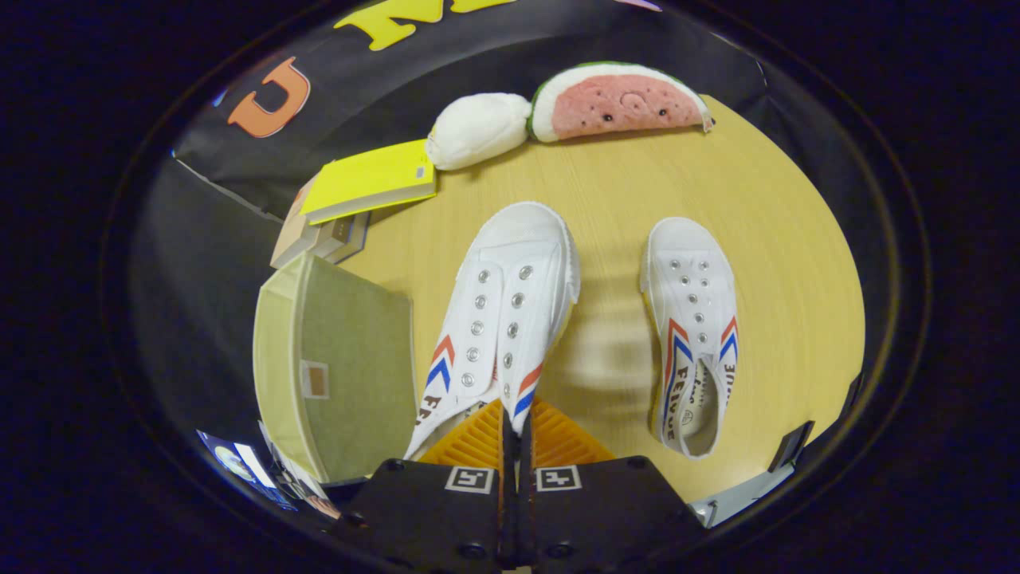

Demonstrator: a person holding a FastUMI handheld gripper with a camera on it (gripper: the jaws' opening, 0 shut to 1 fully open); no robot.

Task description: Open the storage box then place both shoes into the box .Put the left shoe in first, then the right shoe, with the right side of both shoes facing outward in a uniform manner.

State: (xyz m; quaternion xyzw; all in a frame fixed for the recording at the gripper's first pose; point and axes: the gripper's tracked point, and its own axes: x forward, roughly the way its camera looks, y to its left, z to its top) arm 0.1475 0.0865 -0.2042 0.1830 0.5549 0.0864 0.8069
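Observation:
My gripper (516, 418) is shut on a white canvas shoe (502, 319) with red and blue chevrons. Both fingers pinch the edge of its opening, and its toe points away from me. The shoe looks raised off the wooden table (621, 191). A second, matching shoe (695, 319) lies flat on the table to the right of the fingers, toe also pointing away. To the left of the held shoe, the pale green fabric storage box (275, 343) stands open with its inside showing.
A yellow book (370, 179) rests on a small stack beyond the box. A white plush (478, 127) and a watermelon-slice plush (617, 102) lie at the table's far edge. Bare tabletop runs between the two shoes.

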